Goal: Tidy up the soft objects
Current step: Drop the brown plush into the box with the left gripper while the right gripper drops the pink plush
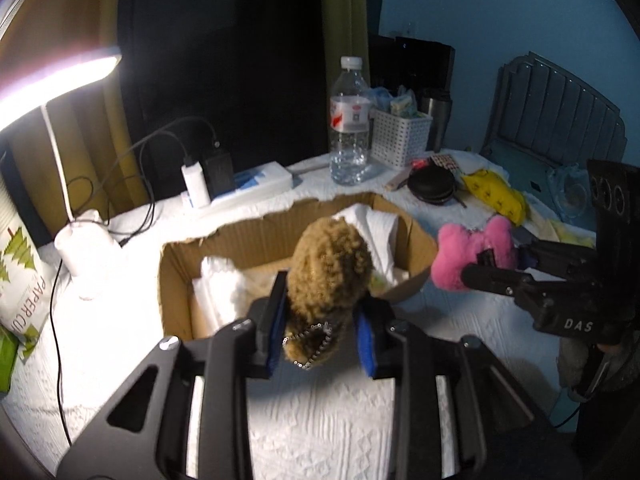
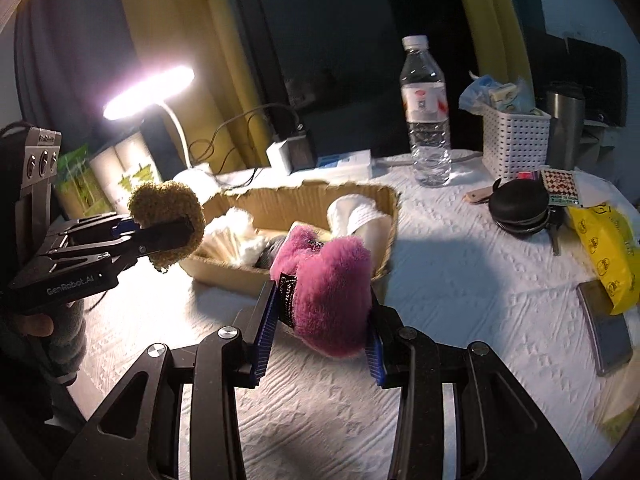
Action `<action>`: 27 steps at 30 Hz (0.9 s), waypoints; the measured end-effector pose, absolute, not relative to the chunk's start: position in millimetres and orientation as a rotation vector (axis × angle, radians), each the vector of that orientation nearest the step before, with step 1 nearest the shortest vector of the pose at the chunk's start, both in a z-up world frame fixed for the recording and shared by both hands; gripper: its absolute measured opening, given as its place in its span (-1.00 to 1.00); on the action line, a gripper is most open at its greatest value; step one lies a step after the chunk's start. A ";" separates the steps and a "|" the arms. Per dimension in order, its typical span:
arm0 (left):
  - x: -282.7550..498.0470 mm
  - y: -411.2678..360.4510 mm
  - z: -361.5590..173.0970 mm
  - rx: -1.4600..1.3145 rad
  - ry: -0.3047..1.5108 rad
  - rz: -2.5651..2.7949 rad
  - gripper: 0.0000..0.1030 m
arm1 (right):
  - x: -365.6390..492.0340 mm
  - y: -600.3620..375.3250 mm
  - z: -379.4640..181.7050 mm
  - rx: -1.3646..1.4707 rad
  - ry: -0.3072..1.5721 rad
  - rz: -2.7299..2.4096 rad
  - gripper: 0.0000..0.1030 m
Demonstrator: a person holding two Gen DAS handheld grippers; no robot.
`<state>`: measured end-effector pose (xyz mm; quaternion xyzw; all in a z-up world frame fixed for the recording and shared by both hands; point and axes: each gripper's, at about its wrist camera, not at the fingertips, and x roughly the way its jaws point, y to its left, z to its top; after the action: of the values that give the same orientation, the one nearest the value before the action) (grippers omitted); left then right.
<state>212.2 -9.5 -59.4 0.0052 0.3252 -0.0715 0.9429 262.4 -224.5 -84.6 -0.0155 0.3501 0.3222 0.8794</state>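
Fingers: your left gripper [image 1: 320, 320] clamps the brown plush [image 1: 328, 264]; your right gripper [image 2: 320, 320] clamps the pink plush [image 2: 324, 280].
Plush positions: both are held above the near edge of the box [image 2: 296, 200], brown at its left, pink at its right.
Box contents: white cloths [image 2: 356, 214].
Writing: "GenRobot.AI" on your left gripper's body, "DAS" on your right, "PAPER CU" on the pack [image 1: 24, 276] at far left.
Around: lamp [image 2: 150, 90], bottle [image 2: 426, 116], white basket [image 2: 516, 140], black case [image 2: 520, 204], yellow bag [image 2: 604, 252], phone [image 2: 606, 328].
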 end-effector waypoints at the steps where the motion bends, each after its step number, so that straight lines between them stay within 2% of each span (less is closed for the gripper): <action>1: 214.7 -10.5 -58.6 0.012 0.658 -0.143 -0.40 | 265.1 -227.8 -83.3 -0.021 0.722 0.673 -0.20; 11: 260.3 -16.3 -62.6 0.006 0.654 -0.120 -0.40 | 295.1 -249.4 -75.3 0.018 0.674 0.671 -0.20; 20: 314.6 -6.0 -93.2 -0.046 0.729 -0.133 -0.34 | 321.8 -259.4 -80.9 0.029 0.695 0.630 -0.20; 21: 317.5 -4.2 -95.9 -0.054 0.737 -0.133 -0.29 | 323.8 -258.8 -81.5 0.029 0.697 0.627 -0.20; 23: 321.9 -0.4 -100.8 -0.080 0.757 -0.151 0.00 | 327.7 -255.0 -81.7 0.028 0.699 0.625 -0.20; 24: 322.1 2.4 -101.8 -0.101 0.758 -0.167 0.34 | 329.0 -252.4 -81.3 0.026 0.699 0.625 -0.20; 25: 321.6 3.2 -101.6 -0.112 0.753 -0.175 0.43 | 330.5 -248.1 -80.3 0.024 0.698 0.629 -0.20; 27: 317.8 6.5 -99.8 -0.121 0.736 -0.185 0.43 | 332.6 -241.5 -78.5 0.019 0.695 0.634 -0.20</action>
<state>317.8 6.5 -99.8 -0.0591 0.3592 -0.0902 0.9270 332.6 -241.5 -78.5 0.0092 0.3348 0.3056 0.8913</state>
